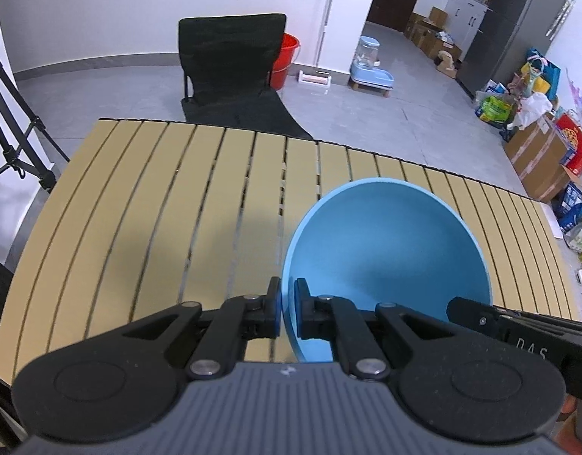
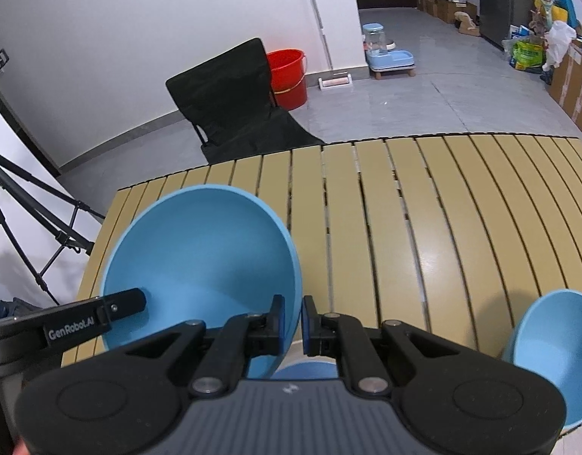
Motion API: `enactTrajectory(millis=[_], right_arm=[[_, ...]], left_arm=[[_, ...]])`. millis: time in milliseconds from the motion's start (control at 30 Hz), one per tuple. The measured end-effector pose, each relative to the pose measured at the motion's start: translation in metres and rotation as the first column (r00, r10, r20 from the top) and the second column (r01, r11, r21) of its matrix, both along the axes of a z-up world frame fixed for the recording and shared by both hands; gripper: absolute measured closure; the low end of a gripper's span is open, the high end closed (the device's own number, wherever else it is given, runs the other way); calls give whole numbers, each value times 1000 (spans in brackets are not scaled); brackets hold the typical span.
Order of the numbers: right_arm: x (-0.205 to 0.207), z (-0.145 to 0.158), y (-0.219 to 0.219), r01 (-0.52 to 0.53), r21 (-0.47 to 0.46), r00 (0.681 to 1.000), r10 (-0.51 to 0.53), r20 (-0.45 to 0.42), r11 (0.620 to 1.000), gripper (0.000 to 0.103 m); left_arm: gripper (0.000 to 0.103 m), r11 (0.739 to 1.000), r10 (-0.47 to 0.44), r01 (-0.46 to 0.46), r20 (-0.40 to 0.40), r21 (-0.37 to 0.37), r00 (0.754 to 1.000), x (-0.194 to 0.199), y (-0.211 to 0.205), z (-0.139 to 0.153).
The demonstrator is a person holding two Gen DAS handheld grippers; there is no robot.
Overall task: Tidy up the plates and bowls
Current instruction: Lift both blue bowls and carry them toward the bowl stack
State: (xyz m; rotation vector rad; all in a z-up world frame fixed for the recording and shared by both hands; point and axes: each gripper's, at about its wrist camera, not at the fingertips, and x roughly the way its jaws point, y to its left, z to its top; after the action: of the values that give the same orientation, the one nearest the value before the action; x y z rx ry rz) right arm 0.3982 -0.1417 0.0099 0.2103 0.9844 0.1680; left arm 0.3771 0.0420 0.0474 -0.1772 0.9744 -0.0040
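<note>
A large blue bowl (image 1: 389, 250) is held above the slatted tan table (image 1: 158, 208), gripped by both grippers at once. My left gripper (image 1: 287, 305) is shut on the bowl's left rim. My right gripper (image 2: 293, 322) is shut on the same bowl's (image 2: 200, 254) right rim. The right gripper's finger shows in the left wrist view (image 1: 480, 314), and the left gripper's finger shows in the right wrist view (image 2: 112, 309). A second blue bowl (image 2: 552, 356) sits at the table's near right. Another blue dish (image 2: 306, 369) peeks out just below the right gripper.
A black folding chair (image 1: 230, 72) stands behind the table's far edge, with a red bucket (image 1: 287, 60) beside it. A black tripod (image 1: 14, 140) stands off the table's left side. Boxes and bags (image 1: 537, 140) crowd the floor at the right.
</note>
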Motion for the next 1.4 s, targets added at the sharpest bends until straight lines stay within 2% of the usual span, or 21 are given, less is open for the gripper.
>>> enactTrajectory(millis=[667,1400], right_arm=[[-37,9,-83,78,1,996,-78,49,997,95],[-63,-6,-200,210,39,976,-212,56,977,95]], left_arm=[[96,996,-93,93,-2,14,996,-23,-82,-2],[95,974,-221,222,-27,45,975,-27,-201,-16]])
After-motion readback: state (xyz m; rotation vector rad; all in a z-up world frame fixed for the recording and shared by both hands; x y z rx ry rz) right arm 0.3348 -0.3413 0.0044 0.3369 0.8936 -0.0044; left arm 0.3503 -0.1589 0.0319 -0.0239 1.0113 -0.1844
